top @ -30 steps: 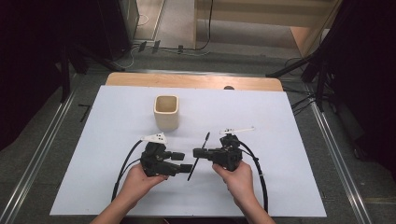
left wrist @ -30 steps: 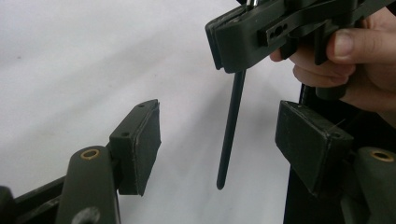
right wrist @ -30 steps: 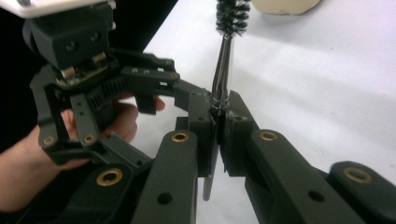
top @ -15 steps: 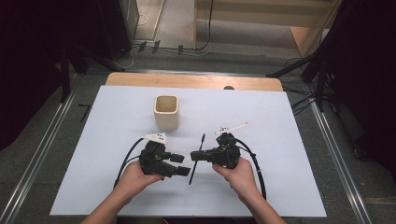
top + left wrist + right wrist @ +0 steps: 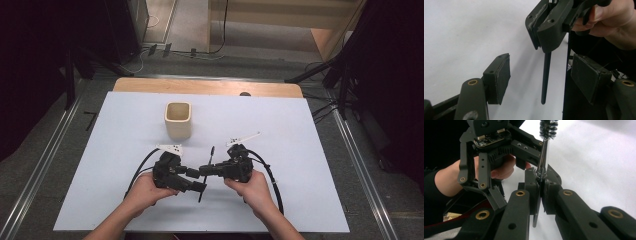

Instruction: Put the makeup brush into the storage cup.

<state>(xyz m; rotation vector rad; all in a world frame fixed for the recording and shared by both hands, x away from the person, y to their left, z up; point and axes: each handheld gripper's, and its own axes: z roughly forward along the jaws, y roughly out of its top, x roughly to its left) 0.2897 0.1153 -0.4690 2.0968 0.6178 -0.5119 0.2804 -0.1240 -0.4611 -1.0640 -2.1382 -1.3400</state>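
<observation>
High view: your right gripper (image 5: 206,171) has its jaws clamped on the brush (image 5: 206,172); your left gripper (image 5: 197,181) waits beside it, jaws apart, above the counter (image 5: 310,165).

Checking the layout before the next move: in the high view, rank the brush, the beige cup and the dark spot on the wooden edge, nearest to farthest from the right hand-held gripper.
1. Brush: clamped in the right hand-held gripper.
2. Beige cup: farther up the table, to the left.
3. Dark spot: on the wooden strip at the far edge.
</observation>
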